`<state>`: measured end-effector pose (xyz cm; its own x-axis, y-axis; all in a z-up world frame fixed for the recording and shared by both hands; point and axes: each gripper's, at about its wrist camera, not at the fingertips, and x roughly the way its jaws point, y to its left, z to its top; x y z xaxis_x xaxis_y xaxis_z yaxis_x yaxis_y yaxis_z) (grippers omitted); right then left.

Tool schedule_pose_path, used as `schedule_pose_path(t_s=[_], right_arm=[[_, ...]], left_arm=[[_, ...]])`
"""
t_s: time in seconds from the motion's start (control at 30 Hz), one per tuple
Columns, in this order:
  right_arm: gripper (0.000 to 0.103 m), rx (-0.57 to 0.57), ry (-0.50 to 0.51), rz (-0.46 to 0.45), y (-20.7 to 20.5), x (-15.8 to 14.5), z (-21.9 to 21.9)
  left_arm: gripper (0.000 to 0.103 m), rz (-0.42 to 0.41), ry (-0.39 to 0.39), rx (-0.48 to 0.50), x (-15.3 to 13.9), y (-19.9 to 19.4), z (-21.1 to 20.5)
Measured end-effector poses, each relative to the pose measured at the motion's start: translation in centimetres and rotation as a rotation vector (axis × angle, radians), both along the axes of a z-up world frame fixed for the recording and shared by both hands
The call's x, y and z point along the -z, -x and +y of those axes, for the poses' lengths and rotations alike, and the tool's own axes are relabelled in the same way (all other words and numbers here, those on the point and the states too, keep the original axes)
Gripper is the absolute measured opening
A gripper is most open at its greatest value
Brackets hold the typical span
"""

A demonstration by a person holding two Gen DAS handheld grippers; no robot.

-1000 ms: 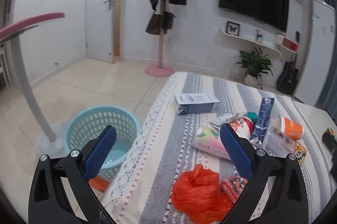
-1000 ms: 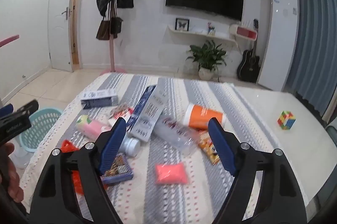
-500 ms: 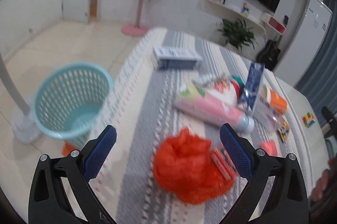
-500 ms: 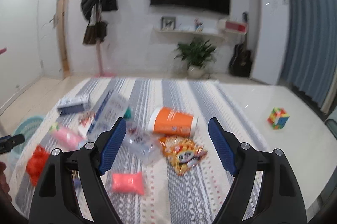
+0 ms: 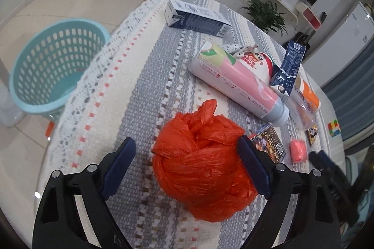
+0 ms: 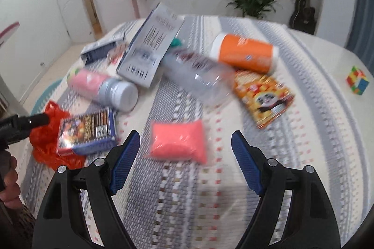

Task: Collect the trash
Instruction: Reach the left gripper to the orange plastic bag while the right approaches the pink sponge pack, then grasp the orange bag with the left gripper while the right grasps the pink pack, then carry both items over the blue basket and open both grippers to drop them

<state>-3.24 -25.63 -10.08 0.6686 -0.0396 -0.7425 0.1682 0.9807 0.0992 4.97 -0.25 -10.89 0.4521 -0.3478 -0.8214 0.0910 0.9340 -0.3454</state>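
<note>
A crumpled orange plastic bag (image 5: 201,155) lies on the striped tablecloth (image 5: 140,76) between the fingers of my left gripper (image 5: 187,143). Its jaws are closing; the right pad is at the bag's edge and the left pad stands apart from it. My right gripper (image 6: 185,135) is open just above a pink packet (image 6: 178,142), which lies ahead of its fingertips. Other trash lies behind: a pink bottle (image 5: 236,83), a clear bottle (image 6: 198,71), an orange cup (image 6: 245,53), a snack packet (image 6: 261,97) and a small printed box (image 6: 87,132).
A teal basket (image 5: 51,62) stands on the floor left of the table. A blue and white carton (image 5: 196,17) lies at the far edge. A colour cube (image 6: 357,79) sits at the right. A hand (image 6: 9,178) holds the left gripper.
Both grippers have sunk and tipped down toward the table. The orange bag now sits between the left fingers, which have narrowed a little. The pink packet has come up to the right fingertips.
</note>
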Motion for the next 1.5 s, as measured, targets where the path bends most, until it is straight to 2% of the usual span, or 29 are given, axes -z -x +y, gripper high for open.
schedule_pose_path(t_s=[0.1,0.2,0.3,0.37,0.43,0.5,0.57,0.73,0.93,1.13,1.3,1.5], right_arm=[[0.077,0.011,-0.003,0.034,-0.6,1.0,0.1],[0.077,0.017,-0.003,0.089,-1.7,1.7,0.0],[0.075,0.015,-0.013,0.116,-2.3,2.3,0.0],[0.061,0.015,-0.003,0.124,-2.4,2.5,0.0],[0.058,0.006,0.002,0.114,-2.3,2.3,0.2],[0.055,0.002,0.007,0.108,-2.3,2.2,0.2],[0.051,0.003,0.009,0.088,-2.0,1.8,0.3],[0.050,-0.016,0.039,0.012,-1.5,-0.9,1.4],[0.050,-0.114,0.093,-0.131,-3.1,-7.6,5.6],[0.050,-0.271,0.114,-0.244,-7.4,-12.8,12.3],[0.050,-0.420,0.146,-0.308,-11.3,-13.7,19.5],[0.050,-0.538,0.079,-0.192,-16.9,-10.4,25.9]], left_arm=[[0.079,0.016,0.035,0.016,0.2,-0.2,-0.1],[0.070,0.010,0.049,0.042,0.2,-0.2,-0.5],[0.066,0.014,0.046,0.065,0.6,-0.1,-0.8],[0.063,0.017,0.050,0.074,0.8,-0.1,-1.0],[0.057,0.019,0.060,0.089,0.8,-0.1,-1.2],[0.042,0.013,0.070,0.101,0.7,0.0,-1.4],[0.037,-0.025,0.066,0.113,-0.1,0.3,-1.5],[0.035,-0.197,0.084,0.087,-4.4,1.2,0.1],[0.035,-0.377,0.122,0.007,-10.9,0.9,3.8],[0.035,-0.488,0.058,-0.148,-14.9,-1.5,9.0],[0.035,-0.500,0.009,-0.264,-15.8,-4.6,14.0],[0.036,-0.401,-0.070,-0.343,-11.0,-8.6,17.1]])
